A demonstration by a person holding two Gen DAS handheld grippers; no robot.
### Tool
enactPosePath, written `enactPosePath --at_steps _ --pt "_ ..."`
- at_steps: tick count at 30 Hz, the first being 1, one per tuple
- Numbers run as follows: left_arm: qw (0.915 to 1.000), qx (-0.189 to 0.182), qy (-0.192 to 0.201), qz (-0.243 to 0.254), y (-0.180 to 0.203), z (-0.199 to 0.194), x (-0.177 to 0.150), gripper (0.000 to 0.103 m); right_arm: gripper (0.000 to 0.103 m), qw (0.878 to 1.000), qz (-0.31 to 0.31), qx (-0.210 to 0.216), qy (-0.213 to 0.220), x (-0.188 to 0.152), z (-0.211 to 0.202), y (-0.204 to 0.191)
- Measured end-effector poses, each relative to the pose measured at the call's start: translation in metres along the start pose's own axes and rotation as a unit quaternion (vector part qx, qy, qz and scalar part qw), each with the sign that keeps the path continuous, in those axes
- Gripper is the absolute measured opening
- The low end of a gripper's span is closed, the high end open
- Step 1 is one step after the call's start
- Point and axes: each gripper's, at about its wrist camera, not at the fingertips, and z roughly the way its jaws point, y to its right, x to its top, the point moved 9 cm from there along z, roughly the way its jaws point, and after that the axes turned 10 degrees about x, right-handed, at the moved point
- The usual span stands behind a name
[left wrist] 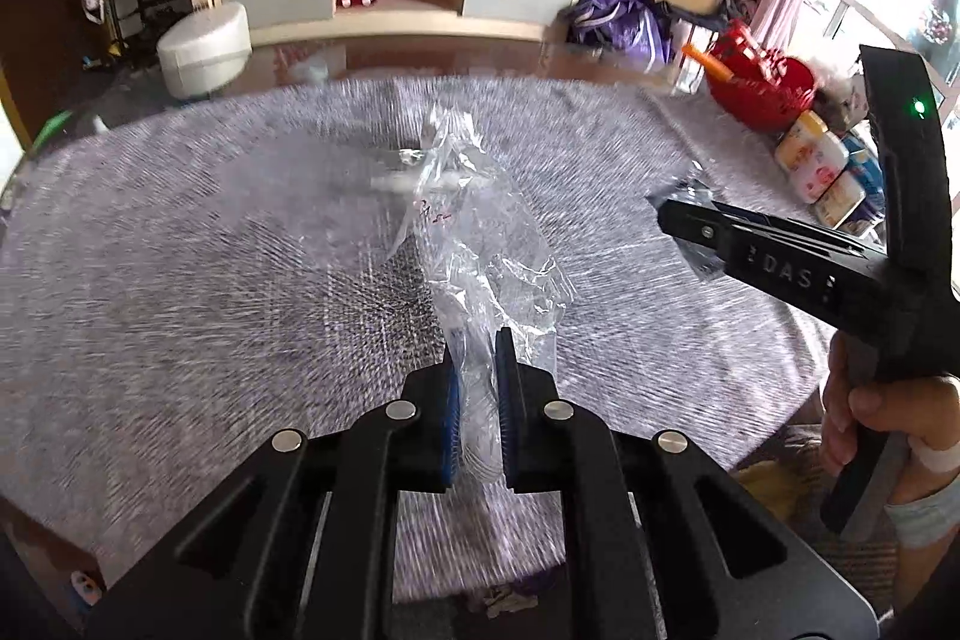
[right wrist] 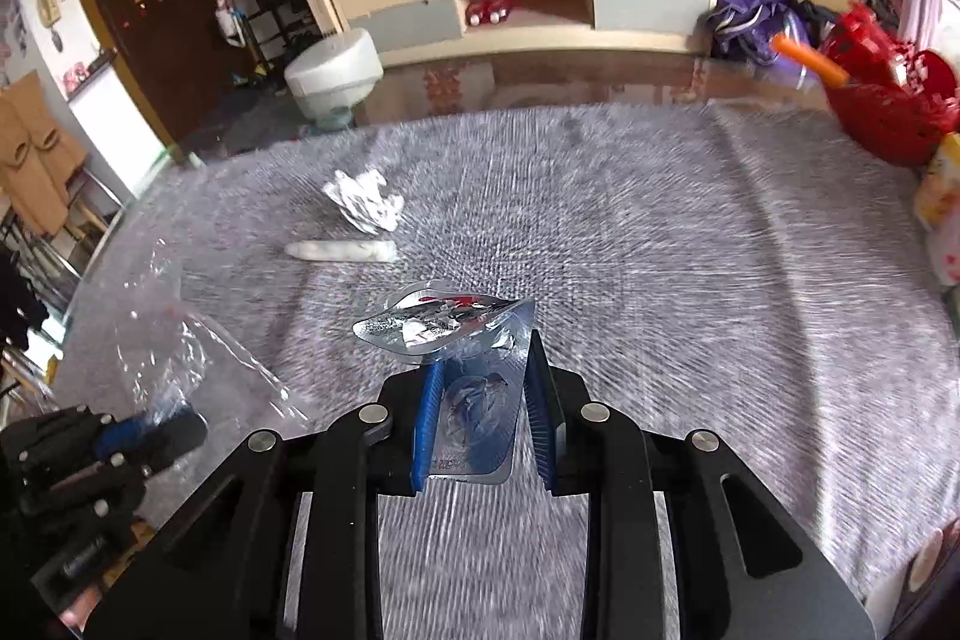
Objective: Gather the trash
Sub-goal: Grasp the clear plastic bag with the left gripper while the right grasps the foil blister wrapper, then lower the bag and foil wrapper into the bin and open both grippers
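- Trash is the subject: a clear plastic bag (left wrist: 480,274) hangs crumpled from the left gripper (left wrist: 478,382), whose blue-padded fingers (left wrist: 451,400) are clamped on the bag's lower edge.
- The bag rises ahead of that gripper, above a surface (left wrist: 180,310) covered in grey speckled cloth.
- The right gripper (right wrist: 480,388) is pressed closed on an empty silver pill pack (right wrist: 456,340), which sticks out forward past its fingertips and bends over at the far end.
- Ahead and to the left of the right gripper, a crumpled white paper ball (right wrist: 363,202) lies on the cloth.
- Just nearer than the ball lies a small white tube (right wrist: 342,250), on its side.
- In the right gripper's view, the bag and the left gripper appear low to its left.
- Far ahead and to the right of both grippers, a red basket (right wrist: 888,100) stands at the surface's edge.
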Motion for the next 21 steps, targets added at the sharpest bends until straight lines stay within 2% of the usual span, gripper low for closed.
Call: enactPosePath --at_steps 5,11,16,21 --pt "0.9995 0.006 0.031 0.003 0.007 -0.049 -0.005 0.009 0.027 0.999 -0.014 -0.003 0.032 -0.004 -0.055 -0.013" --pt "0.9989 0.001 0.046 0.01 0.016 -0.091 -0.03 0.009 0.027 0.998 -0.028 0.012 0.057 -0.03 -0.108 -0.031" --pt "0.9988 0.001 0.047 0.014 0.021 -0.107 -0.059 0.01 0.027 0.998 -0.027 0.018 0.054 -0.064 -0.121 -0.034" --pt "0.999 -0.005 0.039 0.022 0.032 -0.11 -0.097 0.009 0.027 0.999 -0.02 0.022 0.025 -0.117 -0.108 -0.031"
